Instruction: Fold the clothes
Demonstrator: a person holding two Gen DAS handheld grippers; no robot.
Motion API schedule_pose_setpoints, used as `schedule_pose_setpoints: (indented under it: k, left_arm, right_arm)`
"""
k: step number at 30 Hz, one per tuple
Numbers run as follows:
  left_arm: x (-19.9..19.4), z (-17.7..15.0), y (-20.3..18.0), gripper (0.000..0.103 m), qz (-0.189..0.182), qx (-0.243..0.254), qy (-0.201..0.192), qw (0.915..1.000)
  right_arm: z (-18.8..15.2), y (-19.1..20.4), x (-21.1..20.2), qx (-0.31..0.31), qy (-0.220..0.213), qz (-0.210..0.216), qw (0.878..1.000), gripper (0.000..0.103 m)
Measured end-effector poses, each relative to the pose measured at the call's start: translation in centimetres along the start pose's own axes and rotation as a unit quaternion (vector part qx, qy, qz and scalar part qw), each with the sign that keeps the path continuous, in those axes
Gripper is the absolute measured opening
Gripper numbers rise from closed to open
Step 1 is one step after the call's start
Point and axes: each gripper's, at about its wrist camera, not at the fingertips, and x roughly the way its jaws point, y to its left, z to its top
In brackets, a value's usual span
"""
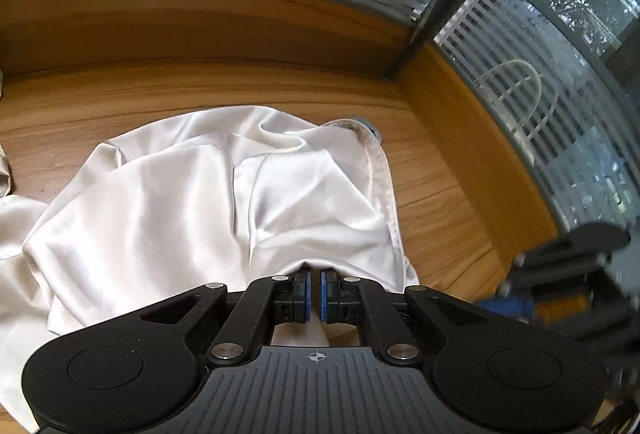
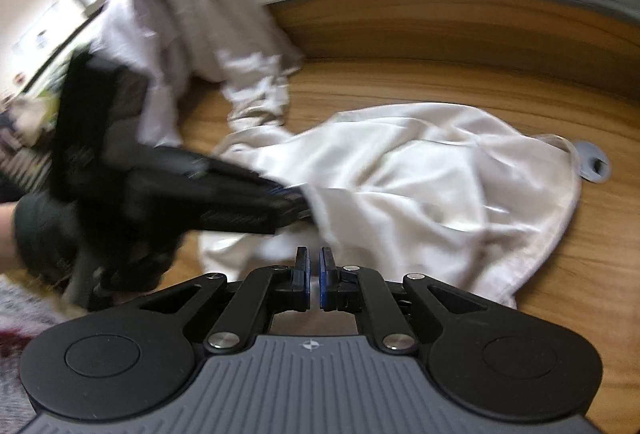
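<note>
Left wrist view first: the left tongs point(image 1: 315, 294) sit at the bottom centre, pinched nearly together on the near edge of the white garment point(image 1: 224, 190); a bit of cloth runs down between the blue pads, so I'd say that hem is gripped so it can be lifted or dragged for a fold; the rest of the garment lies rumpled across the middle of the wooden tabletop point(image 1: 120, 90), and the other tool is a blur at the right edge.

Right wrist view: the right tongs point(image 2: 314, 280) at bottom centre are almost closed too, just a sliver of gap; the garment point(image 2: 432, 178) edge sits right at the tips, but whether cloth is actually caught there I can't tell; the left tongs point(image 2: 290, 200) come in from the left, blurred, biting the same near edge; probably both are working one hem; a second pale garment point(image 2: 188, 14) is heaped upper left.
</note>
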Motion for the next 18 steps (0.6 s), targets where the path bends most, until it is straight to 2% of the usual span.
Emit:
schedule_pose_setpoints:
  k: [2,4,10,13,18]
  left_arm:
    - [0.2,0.4,0.1,0.005,-0.003,-0.003,0.0,1.0]
    - [0.4,0.8,0.1,0.005,-0.004,-0.005,0.0,1.0]
    - [0.9,1.1,0.2,0.005,0.003,0.0,-0.001,1.0]
    - [0.9,0.9,0.3,0.005,0.015,0.012,0.0,0.9998]
    - [1.2,-0.1,0.8,0.006,0.028,0.047,0.024,0.9982]
  right_arm:
    - [0.3,0.9,0.6,-0.015,0.009,0.012,1.0,0.007]
    - [0.6,1.3,1.8,-0.018,0.016,0.004,1.0,0.007]
    - [0.8,0.3,6.5,-0.01,0.062,-0.042,0.997,0.007]
    - [0.2,-0.3,8.3,-0.021,0.086,-0.085,0.992,0.007]
    - [-1.0,-2.1,8.0,-0.009,0.08,-0.12,0.989,0.007]
